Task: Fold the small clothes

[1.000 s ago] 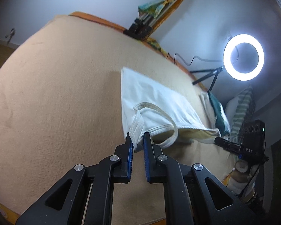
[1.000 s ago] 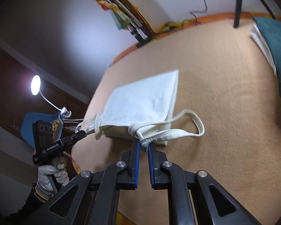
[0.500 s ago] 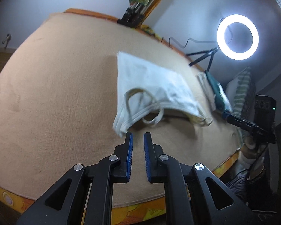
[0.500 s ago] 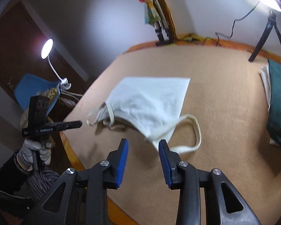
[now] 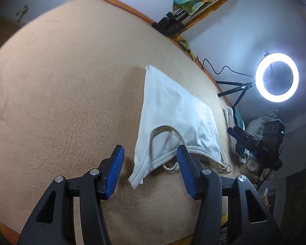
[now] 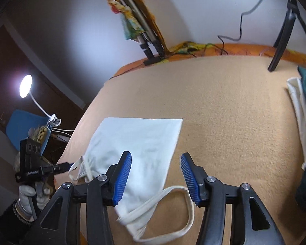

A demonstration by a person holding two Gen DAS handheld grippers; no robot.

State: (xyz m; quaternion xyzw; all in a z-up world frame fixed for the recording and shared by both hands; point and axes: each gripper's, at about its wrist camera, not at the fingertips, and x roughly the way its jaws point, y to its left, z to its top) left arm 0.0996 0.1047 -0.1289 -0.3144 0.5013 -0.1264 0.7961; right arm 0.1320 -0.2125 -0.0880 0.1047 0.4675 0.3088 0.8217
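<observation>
We hold the left gripper (image 5: pixel 151 168) and right gripper (image 6: pixel 156 176) above the white tank top (image 5: pixel 173 112). Both jaws have just been opening and grip nothing. The top lies on the tan blanket (image 5: pixel 61 91).

Black gripper (image 5: pixel 151 169) frames, ribbed blue pads (image 6: pixel 122 180), silver screws; white glove (image 6: pixel 27 194).

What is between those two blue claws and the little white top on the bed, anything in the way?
Nothing visible. The white top lies flat on the tan blanket, just beyond the left gripper and the right gripper. Both have just been opening; neither pinches cloth.
</observation>
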